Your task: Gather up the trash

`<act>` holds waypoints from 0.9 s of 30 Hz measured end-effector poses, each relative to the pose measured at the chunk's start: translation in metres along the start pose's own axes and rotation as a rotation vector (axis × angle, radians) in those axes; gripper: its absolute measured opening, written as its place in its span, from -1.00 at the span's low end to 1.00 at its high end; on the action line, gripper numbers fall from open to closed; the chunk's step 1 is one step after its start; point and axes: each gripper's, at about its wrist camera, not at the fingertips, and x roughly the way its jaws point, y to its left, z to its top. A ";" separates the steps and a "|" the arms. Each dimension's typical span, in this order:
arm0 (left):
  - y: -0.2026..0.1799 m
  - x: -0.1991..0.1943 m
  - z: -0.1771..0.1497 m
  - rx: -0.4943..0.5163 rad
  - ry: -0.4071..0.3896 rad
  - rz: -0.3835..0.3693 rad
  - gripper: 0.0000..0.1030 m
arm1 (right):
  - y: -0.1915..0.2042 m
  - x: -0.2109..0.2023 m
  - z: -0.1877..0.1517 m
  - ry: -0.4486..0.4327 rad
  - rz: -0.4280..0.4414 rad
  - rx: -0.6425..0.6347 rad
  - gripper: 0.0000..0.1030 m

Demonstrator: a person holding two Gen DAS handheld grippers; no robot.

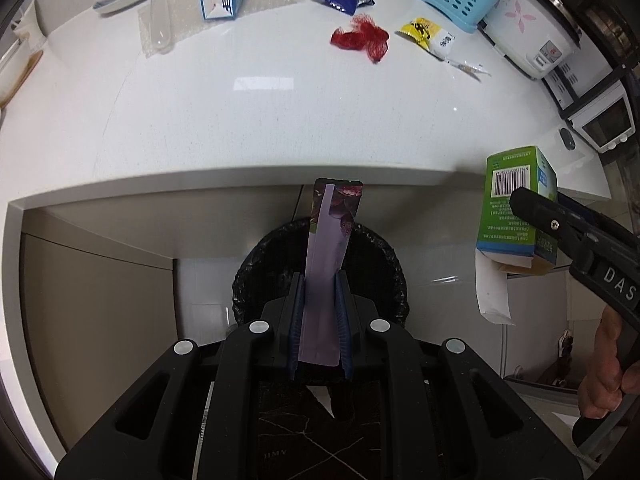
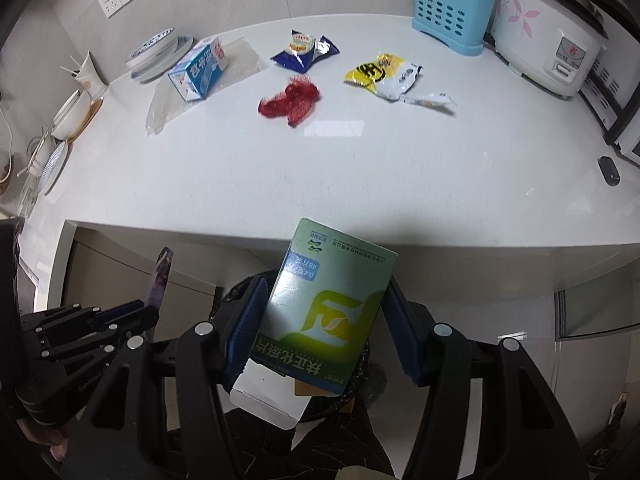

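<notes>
My left gripper (image 1: 319, 284) is shut on a flat purple wrapper (image 1: 329, 240) that stands upright over a black-lined trash bin (image 1: 376, 264) below the counter edge. My right gripper (image 2: 322, 294) is shut on a green and blue carton (image 2: 326, 312) with its white end flap hanging open, above the same bin (image 2: 236, 292). The carton (image 1: 516, 208) and the right gripper also show at the right of the left wrist view. On the white counter (image 2: 280, 168) lie a red net (image 2: 290, 98), a blue snack bag (image 2: 304, 50), a yellow and white packet (image 2: 384, 74) and a blue and white box (image 2: 198, 68).
A light blue basket (image 2: 450, 10) and a white rice cooker (image 2: 548, 48) stand at the back right. Stacked dishes (image 2: 154, 54) and cups sit at the back left. A clear bubble-wrap sheet (image 2: 168, 100) lies under the box. A small black object (image 2: 609, 171) rests at the right edge.
</notes>
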 end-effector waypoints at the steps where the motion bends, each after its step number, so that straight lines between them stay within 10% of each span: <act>1: 0.000 0.002 -0.001 0.001 0.003 -0.002 -0.71 | 0.000 0.002 -0.003 0.006 0.004 -0.001 0.09; 27: 0.012 0.088 -0.023 0.032 0.094 0.050 -0.71 | -0.005 0.090 -0.058 0.172 -0.030 -0.007 0.09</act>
